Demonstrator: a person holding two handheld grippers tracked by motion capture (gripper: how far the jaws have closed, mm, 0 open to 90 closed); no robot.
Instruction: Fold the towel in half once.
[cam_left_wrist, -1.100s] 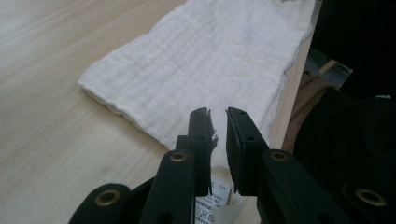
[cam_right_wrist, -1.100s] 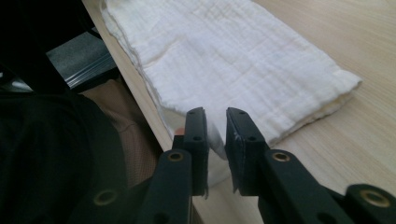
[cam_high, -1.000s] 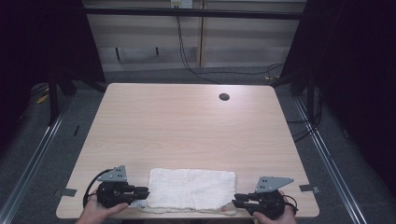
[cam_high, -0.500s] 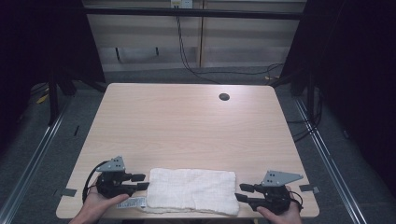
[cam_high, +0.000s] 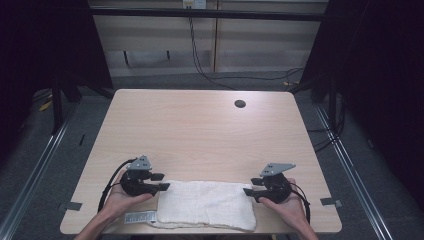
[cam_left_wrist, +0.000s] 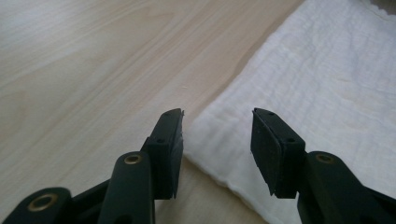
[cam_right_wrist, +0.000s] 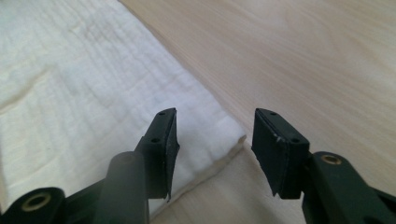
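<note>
While a folded white cloth (cam_high: 205, 205) lies flat at the near edge of the desk (cam_high: 200, 130), the left tool (cam_high: 159, 181) and right tool (cam_high: 248, 192) sit at its two far corners, jaws parted and gripping nothing. Judging by that placement, a corner grasp is in hand; next, each must straddle its corner and close.

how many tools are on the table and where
2. The left tool is at the white cloth's left end, the right tool at its right end; both are hand-held and open.
</note>
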